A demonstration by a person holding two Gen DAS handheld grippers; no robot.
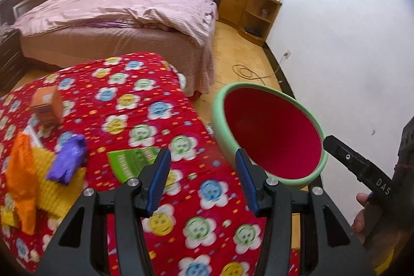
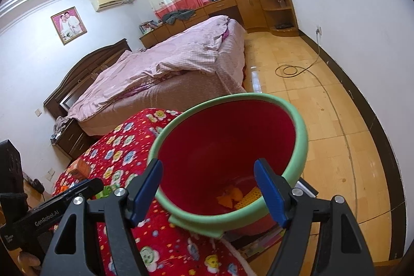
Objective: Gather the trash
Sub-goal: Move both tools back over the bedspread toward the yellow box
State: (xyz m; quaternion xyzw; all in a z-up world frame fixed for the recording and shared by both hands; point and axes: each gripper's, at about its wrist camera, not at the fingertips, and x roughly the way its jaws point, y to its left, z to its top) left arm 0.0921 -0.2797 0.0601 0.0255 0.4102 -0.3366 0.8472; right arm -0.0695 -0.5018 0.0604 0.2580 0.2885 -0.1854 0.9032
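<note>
Bin (image 1: 269,136) right of quilt (image 1: 145,120); scraps (image 2: 238,197) inside; bed (image 1: 116,14) behind.

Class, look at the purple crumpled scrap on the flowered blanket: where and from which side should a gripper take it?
Take the purple scrap across its narrow middle, coming from above. It lies loose on the yellow mesh, raised and slanted, so open fingers can straddle it.

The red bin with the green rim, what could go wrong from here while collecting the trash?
1. The red bin looks tilted beside the blanket's edge, so dropped pieces might miss or tip it.
2. The purple wrapper lies on the yellow mesh; the open left gripper may drag both.
</note>
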